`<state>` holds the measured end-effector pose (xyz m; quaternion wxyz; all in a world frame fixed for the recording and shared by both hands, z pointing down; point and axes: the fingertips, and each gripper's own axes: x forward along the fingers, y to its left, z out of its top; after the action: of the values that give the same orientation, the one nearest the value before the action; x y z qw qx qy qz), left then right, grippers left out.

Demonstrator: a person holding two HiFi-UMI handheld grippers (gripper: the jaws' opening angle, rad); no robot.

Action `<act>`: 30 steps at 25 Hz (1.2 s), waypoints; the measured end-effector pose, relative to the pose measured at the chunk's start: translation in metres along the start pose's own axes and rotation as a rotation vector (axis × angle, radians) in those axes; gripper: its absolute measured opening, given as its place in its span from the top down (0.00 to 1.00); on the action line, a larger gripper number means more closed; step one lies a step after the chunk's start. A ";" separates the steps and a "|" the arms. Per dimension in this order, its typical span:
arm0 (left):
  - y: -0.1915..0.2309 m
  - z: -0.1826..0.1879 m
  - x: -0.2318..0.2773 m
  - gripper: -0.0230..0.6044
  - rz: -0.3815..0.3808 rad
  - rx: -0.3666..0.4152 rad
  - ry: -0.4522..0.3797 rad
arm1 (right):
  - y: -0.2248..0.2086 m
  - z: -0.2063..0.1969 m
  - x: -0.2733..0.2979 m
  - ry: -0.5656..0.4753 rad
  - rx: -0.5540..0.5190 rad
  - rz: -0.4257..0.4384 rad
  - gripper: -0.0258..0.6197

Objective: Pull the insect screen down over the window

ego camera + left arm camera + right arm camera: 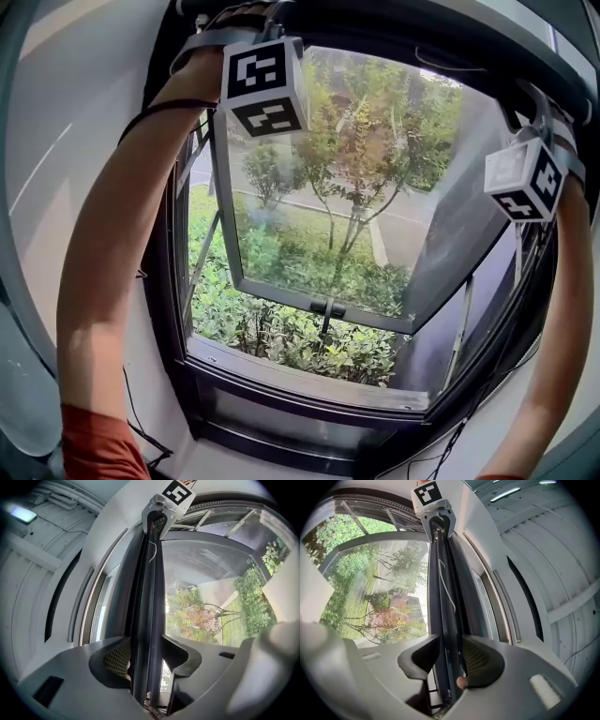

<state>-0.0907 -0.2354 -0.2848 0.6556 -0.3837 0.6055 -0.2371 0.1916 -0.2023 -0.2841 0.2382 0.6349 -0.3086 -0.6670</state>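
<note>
- Insect screen pull bar (146,597), a dark rail, lies along the top of the window frame (281,405). The opening below it is still uncovered.
- The left gripper (144,641) has its jaws apart with the rail running between them. Daylight shows between the rail and the jaw on the garden side.
- The right gripper (450,641) is also spread, with the same rail between its jaws and a gap on the garden side. Its meshed pad (478,656) sits just beside the rail.
- Each gripper view looks along the rail to the other gripper at the far end.
- In the head view both arms reach up to the top of the frame. The left marker cube (262,86) is at the upper left and the right marker cube (525,178) at the upper right.
- The window sash (319,309) is swung outward from its top edge, with a dark handle (326,307) on its lower rail.
- A grey sill (309,373) runs along the bottom of the opening.
- White, smooth walls (84,112) flank the frame. Above is a ribbed pale ceiling with a lit lamp (21,513).
- Outside are trees (361,159), low shrubs (309,342), grass and a pale path.
- An orange sleeve (94,442) shows at the lower left.
</note>
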 end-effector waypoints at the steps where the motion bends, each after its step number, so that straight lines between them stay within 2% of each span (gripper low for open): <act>1: -0.002 -0.004 0.003 0.68 -0.012 0.003 0.014 | 0.001 -0.001 0.002 0.006 -0.002 0.002 0.74; 4: -0.004 -0.014 0.011 0.68 -0.023 0.015 0.045 | 0.001 -0.005 0.007 0.024 -0.002 0.006 0.74; 11: -0.006 -0.017 0.013 0.68 0.014 0.078 0.062 | 0.004 -0.010 0.013 0.052 -0.048 0.008 0.74; 16: -0.010 -0.017 0.008 0.67 -0.026 0.087 0.061 | 0.005 -0.009 0.009 0.072 -0.067 0.028 0.74; 22: -0.014 -0.016 0.004 0.67 -0.025 0.085 0.062 | 0.009 -0.009 0.003 0.052 -0.042 0.032 0.74; 27: -0.018 -0.017 -0.006 0.67 -0.037 0.091 0.056 | 0.014 -0.007 -0.006 0.039 -0.041 0.067 0.74; 30: -0.023 -0.015 -0.010 0.67 -0.044 0.069 0.044 | 0.019 -0.007 -0.013 0.033 -0.027 0.092 0.74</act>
<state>-0.1038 -0.2443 -0.2599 0.6496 -0.3691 0.6026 -0.2806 0.1984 -0.2075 -0.2615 0.2819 0.6277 -0.3246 -0.6490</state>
